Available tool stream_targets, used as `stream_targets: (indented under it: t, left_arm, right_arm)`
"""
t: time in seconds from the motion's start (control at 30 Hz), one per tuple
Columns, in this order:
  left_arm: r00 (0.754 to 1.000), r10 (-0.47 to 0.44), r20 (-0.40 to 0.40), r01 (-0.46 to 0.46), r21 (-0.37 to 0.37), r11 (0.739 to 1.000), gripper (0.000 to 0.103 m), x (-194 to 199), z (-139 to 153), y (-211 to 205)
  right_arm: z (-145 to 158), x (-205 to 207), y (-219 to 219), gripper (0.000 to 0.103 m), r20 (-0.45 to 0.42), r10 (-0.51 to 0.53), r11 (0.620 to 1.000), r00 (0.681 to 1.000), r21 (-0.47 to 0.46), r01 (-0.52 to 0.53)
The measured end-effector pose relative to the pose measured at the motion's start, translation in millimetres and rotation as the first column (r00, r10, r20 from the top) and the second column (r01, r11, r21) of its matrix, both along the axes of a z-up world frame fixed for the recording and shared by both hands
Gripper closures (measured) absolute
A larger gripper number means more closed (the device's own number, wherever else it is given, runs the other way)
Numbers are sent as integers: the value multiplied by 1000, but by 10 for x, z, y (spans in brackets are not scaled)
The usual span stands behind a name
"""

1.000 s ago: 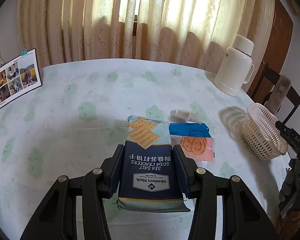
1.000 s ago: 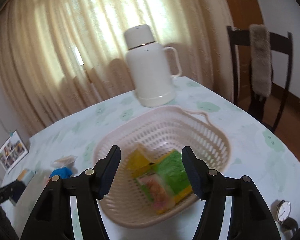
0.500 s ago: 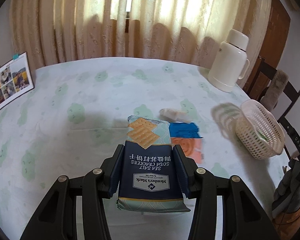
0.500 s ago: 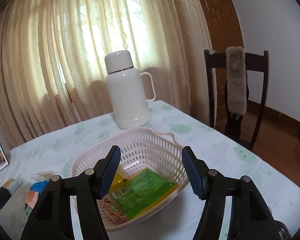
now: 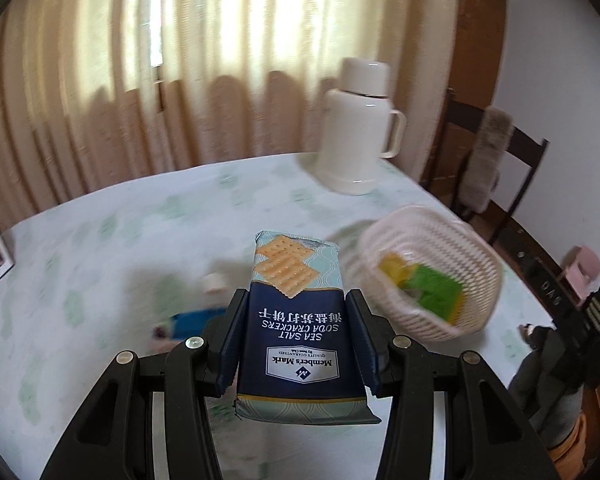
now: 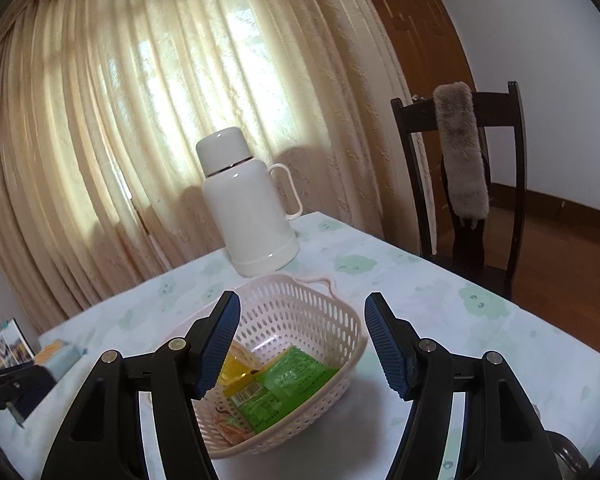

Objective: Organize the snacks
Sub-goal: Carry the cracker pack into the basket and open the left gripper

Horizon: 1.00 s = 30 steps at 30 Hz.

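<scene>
You had the left gripper (image 5: pixel 296 346) clamped on the cracker pack (image 5: pixel 298 316) to carry it basket-ward (image 5: pixel 480 248); the right gripper (image 6: pixel 302 344) hung apart and empty, out of the way.

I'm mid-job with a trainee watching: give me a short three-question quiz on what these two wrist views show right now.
1. True or false: the left gripper is clamped on the cracker pack.
2. Multiple choice: where is the white thermos relative to the basket in the right wrist view? A) inside it B) behind it, nearer the curtain C) on the chair
3. Fill in: the right gripper holds ____.

Key
1. True; both pads press the pack's sides.
2. B.
3. Nothing; its jaws are apart and empty, with the basket of green and yellow packets beyond them.
</scene>
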<state>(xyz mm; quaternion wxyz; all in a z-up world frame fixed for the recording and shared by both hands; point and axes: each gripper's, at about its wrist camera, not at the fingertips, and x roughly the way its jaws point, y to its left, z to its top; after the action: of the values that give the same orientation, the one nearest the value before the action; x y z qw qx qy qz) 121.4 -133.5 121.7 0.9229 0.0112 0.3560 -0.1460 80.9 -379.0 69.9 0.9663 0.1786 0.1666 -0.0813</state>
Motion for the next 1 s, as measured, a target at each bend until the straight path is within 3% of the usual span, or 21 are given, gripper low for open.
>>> stream_targets:
  t: [0.3, 0.57, 0.63, 0.73, 1.0]
  left_arm:
    - [994, -103, -29, 102, -21, 995, 58, 221, -54, -602]
    - [984, -154, -88, 151, -46, 987, 57, 424, -177, -947]
    - [980, -164, -115, 158, -61, 986, 48, 458, -221, -1003]
    - [980, -158, -120, 149, -85, 985, 37, 462, -245, -999]
    - [989, -87, -123, 78, -76, 994, 36, 493, -263, -776]
  right_arm:
    - [-1, -97, -214, 36, 22, -63, 994, 998, 92, 61]
    - [-2, -95, -228, 35, 17, -54, 993, 998, 103, 52]
    - [-4, -87, -229, 35, 14, -51, 994, 999, 101, 49]
    - [-8, -80, -226, 35, 8, -48, 994, 999, 101, 47]
    - [-18, -72, -203, 34, 0, -44, 995, 999, 95, 43]
